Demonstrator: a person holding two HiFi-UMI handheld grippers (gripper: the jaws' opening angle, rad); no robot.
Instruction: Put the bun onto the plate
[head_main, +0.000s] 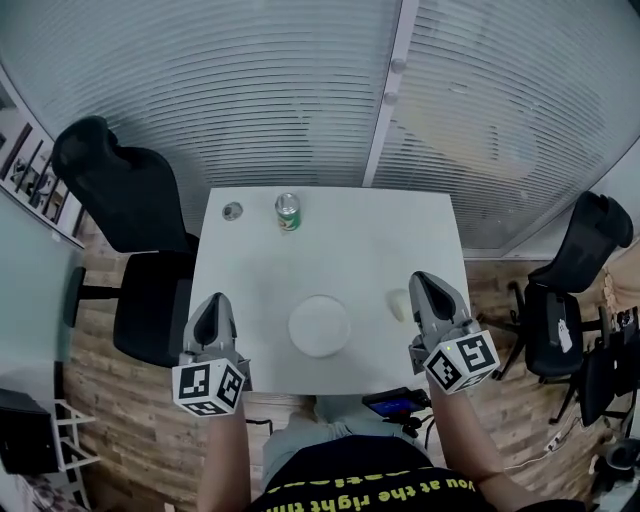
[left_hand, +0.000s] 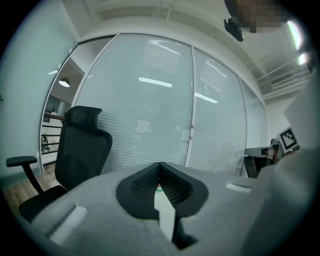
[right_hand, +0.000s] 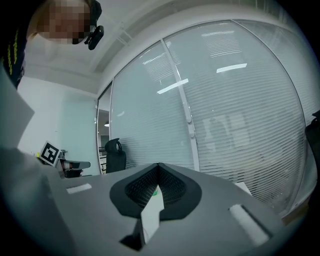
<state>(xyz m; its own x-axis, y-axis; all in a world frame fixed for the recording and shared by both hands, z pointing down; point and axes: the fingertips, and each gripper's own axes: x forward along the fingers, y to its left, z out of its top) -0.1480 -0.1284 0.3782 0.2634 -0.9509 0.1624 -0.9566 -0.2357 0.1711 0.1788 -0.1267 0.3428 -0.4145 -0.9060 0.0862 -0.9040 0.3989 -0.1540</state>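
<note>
– Looking down from the head view, where is the bun (head_main: 399, 305) being kept?

– It is lying on the white desk (head_main: 260, 260) at the near right, just to the left of the right tool (head_main: 421, 280) and not gripped by it. The plate (head_main: 319, 325) is sitting empty at the near middle, left of the bun and between the two tools.

– How are the tools being held?

– The left tool (head_main: 213, 302) is being held over the desk's near left edge, with its jaws together on nothing. The right tool's jaws are likewise being kept together and empty. Both are being pointed roughly level toward the far side, probably because no grasp is being attempted yet. The right one is judged the likelier for the pick, since the bun is lying beside it.

– What is being shown by the gripper views that the head view is missing?

– The meeting jaw tips are being shown plainly there. Past them only a sliver of green is being glimpsed, perhaps the can (head_main: 288, 212) at the far side. The bun and plate are being hidden below the tool bodies, so their places are being given by the head view alone.
</note>
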